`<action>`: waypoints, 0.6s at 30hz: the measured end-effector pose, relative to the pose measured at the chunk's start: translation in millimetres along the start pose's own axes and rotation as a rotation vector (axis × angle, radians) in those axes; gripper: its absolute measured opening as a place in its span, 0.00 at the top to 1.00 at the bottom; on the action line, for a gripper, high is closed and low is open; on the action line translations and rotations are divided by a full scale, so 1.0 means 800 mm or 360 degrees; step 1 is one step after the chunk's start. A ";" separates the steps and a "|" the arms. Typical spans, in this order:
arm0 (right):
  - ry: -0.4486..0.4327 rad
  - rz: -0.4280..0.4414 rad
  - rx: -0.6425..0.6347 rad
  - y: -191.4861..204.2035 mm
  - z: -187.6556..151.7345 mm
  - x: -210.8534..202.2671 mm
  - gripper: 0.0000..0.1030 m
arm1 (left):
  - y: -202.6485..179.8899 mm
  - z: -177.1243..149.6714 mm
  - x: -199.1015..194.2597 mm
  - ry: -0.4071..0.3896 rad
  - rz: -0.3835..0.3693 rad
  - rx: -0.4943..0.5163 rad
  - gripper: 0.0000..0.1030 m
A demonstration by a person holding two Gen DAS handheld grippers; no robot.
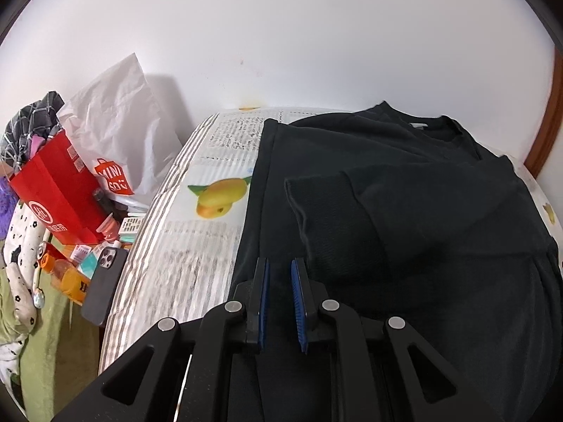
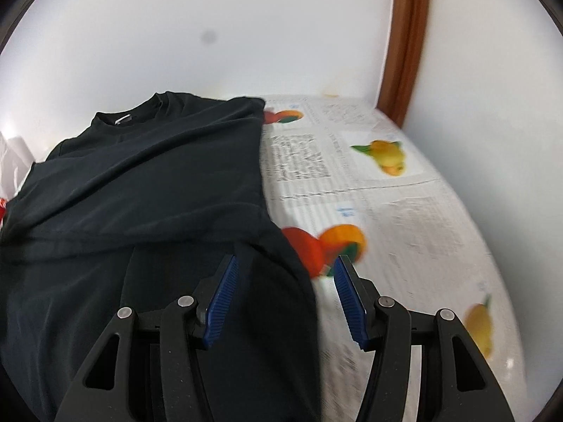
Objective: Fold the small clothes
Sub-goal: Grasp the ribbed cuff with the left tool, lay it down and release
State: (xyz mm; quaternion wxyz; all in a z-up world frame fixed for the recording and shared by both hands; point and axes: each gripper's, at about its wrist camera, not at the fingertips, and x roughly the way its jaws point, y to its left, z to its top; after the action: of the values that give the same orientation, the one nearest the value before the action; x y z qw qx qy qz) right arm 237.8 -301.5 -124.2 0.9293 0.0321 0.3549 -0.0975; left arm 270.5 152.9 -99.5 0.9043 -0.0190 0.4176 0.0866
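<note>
A black T-shirt lies flat on a tabletop covered with a newspaper-print cloth showing fruit pictures. Its collar points to the far side, towards the white wall, and both sleeves are folded inward over the body; one folded sleeve lies across the near left part of the shirt in the left wrist view.

The left claw hangs over the near left edge of the shirt, just left of that folded sleeve. Its blue-padded jaws stand close together with a narrow gap between them, and whether any cloth is pinched there cannot be told, since all below is black.

The right claw is over the shirt's near right edge. Its jaws are spread wide, with the shirt's right border running up between them; the left finger is over black fabric, the right finger over the printed cloth beside an orange fruit picture. It grips nothing.

To the left of the tabletop lies clutter: a red paper bag, a white shopping bag, a dark phone leaning at the table's edge, and an orange bottle
</note>
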 end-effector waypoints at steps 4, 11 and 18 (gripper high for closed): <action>0.0011 0.0032 -0.0023 -0.007 -0.024 -0.035 0.46 | 0.000 -0.022 -0.022 0.0003 -0.0024 -0.0008 0.86; 0.0041 0.0001 -0.0157 -0.002 -0.084 -0.068 0.46 | -0.011 -0.070 -0.048 0.0074 -0.0141 0.0013 0.86; 0.0084 0.0040 -0.0039 -0.021 -0.132 -0.085 0.32 | -0.001 -0.118 -0.076 0.0106 -0.0234 -0.0002 0.80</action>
State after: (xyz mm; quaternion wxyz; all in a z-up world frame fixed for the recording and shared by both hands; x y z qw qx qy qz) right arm 116.2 -293.6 -157.5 0.9211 0.0277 0.3799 -0.0806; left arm 160.9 133.5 -114.6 0.8937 -0.0531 0.4450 0.0197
